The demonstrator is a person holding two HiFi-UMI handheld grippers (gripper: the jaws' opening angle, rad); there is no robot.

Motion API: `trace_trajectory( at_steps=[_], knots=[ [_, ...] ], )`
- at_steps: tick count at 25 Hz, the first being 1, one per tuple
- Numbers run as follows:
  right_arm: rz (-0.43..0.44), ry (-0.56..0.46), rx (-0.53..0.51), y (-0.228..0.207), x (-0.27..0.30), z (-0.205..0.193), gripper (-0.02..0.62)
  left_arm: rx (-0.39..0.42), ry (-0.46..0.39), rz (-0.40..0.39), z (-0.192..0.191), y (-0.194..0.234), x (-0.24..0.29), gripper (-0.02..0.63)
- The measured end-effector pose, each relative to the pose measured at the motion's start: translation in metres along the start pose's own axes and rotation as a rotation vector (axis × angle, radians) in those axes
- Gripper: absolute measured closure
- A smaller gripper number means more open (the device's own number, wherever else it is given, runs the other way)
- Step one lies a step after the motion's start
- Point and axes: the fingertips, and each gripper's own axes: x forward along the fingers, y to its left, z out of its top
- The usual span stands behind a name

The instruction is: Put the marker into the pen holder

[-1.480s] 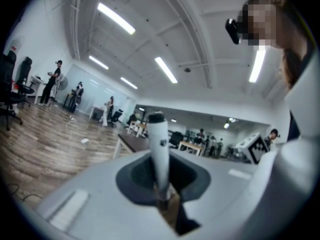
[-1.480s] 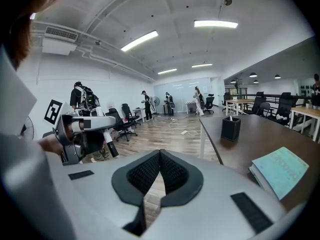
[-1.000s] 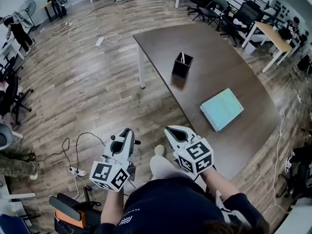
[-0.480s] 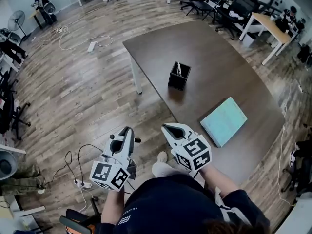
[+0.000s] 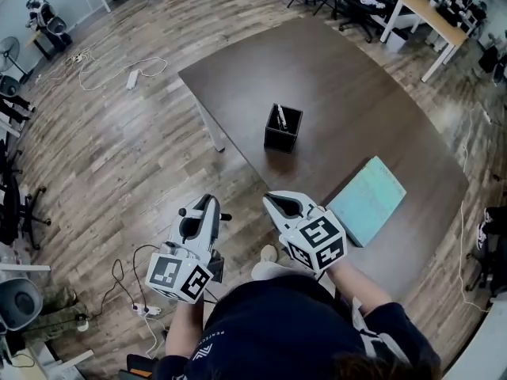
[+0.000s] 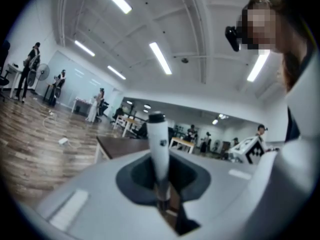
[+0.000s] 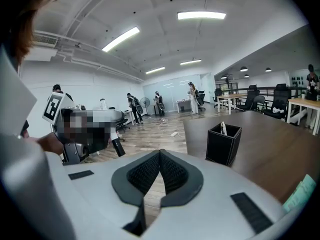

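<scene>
A black square pen holder (image 5: 283, 128) stands on the dark table (image 5: 348, 93) with a white pen in it; the right gripper view also has the holder (image 7: 223, 144). My left gripper (image 5: 200, 209) hangs over the wooden floor, short of the table's near corner, shut on a white marker (image 6: 159, 146) with a dark cap. The marker's dark tip (image 5: 224, 217) pokes out sideways. My right gripper (image 5: 279, 202) is beside it at the table's near edge, shut with nothing between the jaws (image 7: 160, 156). Both grippers are well short of the holder.
A teal notebook (image 5: 366, 200) lies on the table near its front edge, right of my right gripper. A white table leg (image 5: 207, 127) stands at the left corner. Cables and a power strip (image 5: 145, 310) lie on the floor. Desks, chairs and people fill the far room.
The table and pen holder have shifted lower and nearer in the head view as I came closer. Both grippers keep the same pose, and the marker stays held.
</scene>
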Motion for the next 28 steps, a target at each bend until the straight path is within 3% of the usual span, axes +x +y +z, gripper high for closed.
trace_trajectory(
  at_steps=[17, 28],
  knots=[
    [-0.197, -0.051, 0.107, -0.079, -0.018, 0.008, 0.594, 0.001, 0.037, -0.220, 0.011, -0.014, 0.111, 0.572],
    [-0.373, -0.092, 0.201, -0.147, -0.016, 0.035, 0.594, 0.014, 0.093, -0.432, 0.033, -0.028, 0.211, 0.572]
  ],
)
